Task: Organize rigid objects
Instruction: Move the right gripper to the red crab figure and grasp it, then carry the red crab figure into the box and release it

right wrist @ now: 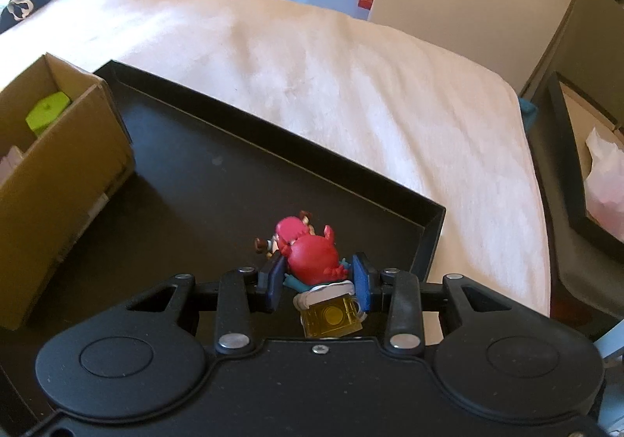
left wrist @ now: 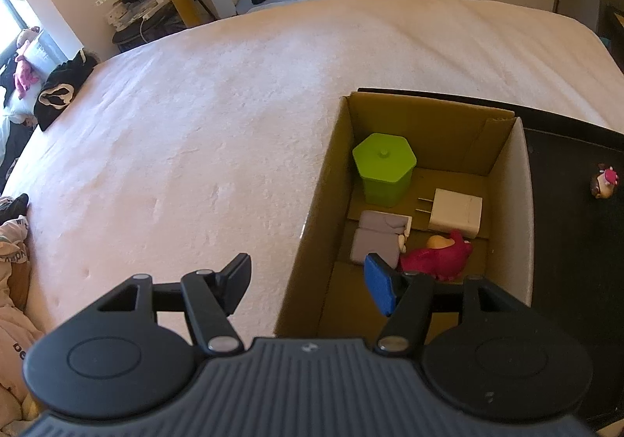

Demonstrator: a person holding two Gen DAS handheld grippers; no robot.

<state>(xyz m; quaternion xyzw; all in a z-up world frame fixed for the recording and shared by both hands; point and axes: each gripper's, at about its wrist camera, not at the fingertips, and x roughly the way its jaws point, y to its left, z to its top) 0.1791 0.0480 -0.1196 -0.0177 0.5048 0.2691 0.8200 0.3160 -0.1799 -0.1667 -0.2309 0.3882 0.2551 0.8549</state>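
Observation:
My right gripper [right wrist: 319, 261] is shut on a red and pink toy figure [right wrist: 312, 253] with a yellow mug at its base, just over the black tray [right wrist: 202, 179]. At the far right edge of the left wrist view, a small pink and brown figure [left wrist: 604, 181] shows on the tray [left wrist: 561, 203]. The cardboard box [left wrist: 433, 113] holds a green hexagonal container [left wrist: 384, 167], a white plug adapter [left wrist: 454, 212], a grey case [left wrist: 376, 238] and a pink plush toy [left wrist: 436, 253]. My left gripper [left wrist: 308, 267] is open and straddles the box's left wall with nothing held.
Box and tray sit side by side on a wide white bed [left wrist: 202, 125]. The box [right wrist: 58, 171] stands left of the tray. Black clothing [left wrist: 62, 89] lies at the bed's far left edge. A dark open box with paper [right wrist: 600, 171] stands off the bed's right side.

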